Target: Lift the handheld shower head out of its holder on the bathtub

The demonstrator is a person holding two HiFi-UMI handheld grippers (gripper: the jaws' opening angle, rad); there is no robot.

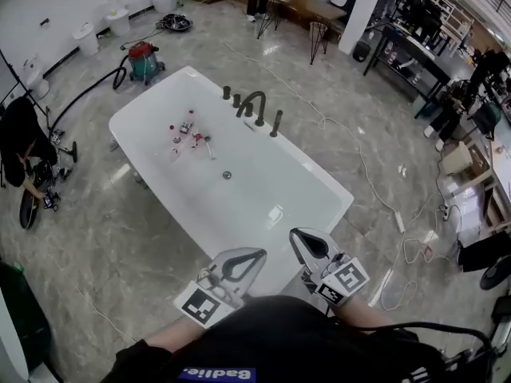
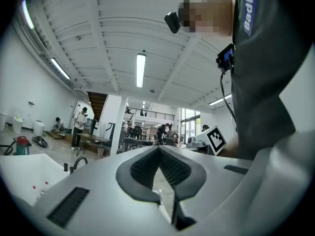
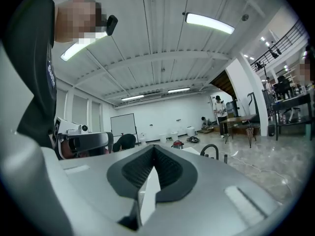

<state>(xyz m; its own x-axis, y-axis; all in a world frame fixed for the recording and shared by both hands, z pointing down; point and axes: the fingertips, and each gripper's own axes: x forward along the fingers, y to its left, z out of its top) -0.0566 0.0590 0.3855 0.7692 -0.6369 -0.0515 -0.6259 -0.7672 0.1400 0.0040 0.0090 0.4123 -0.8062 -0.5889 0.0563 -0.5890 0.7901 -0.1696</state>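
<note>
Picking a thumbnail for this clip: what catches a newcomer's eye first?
The white bathtub stands mid-floor in the head view, a dark faucet set on its far rim and small red items inside. Below it, the left gripper and right gripper are both shut and empty, short of the tub.
</note>
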